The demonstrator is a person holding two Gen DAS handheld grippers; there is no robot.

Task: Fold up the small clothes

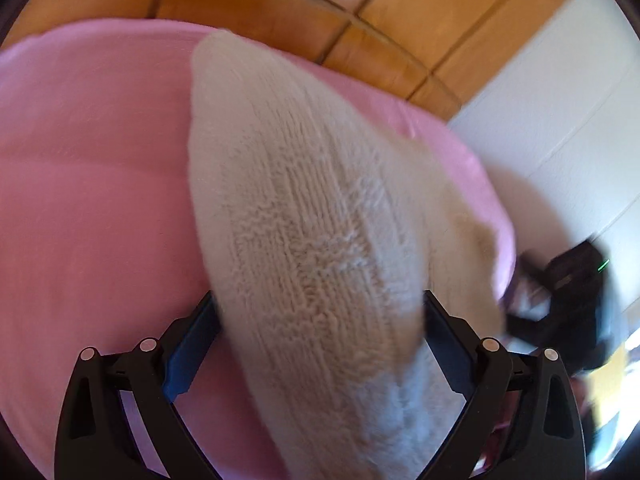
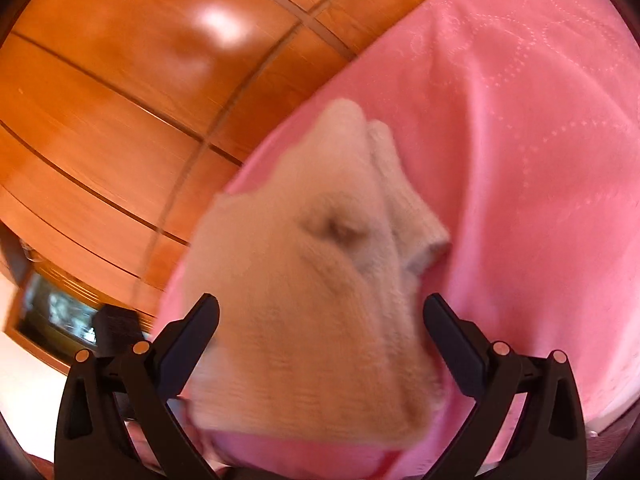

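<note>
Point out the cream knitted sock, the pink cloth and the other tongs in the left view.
Cream knitted sock [image 1: 320,220], left wrist view, on its ribbed middle.
Pink cloth [image 1: 92,168], left wrist view, on the bare stretch left of the sock.
Right tongs [image 1: 560,300], left wrist view, on the blurred black body.

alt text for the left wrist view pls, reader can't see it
A cream knitted garment fills the centre, lying between the wide-spread fingers of the left hand-held gripper and running away over a pink cloth. Wooden panelling is behind, and a dark blurred object sits at the right edge.
</note>
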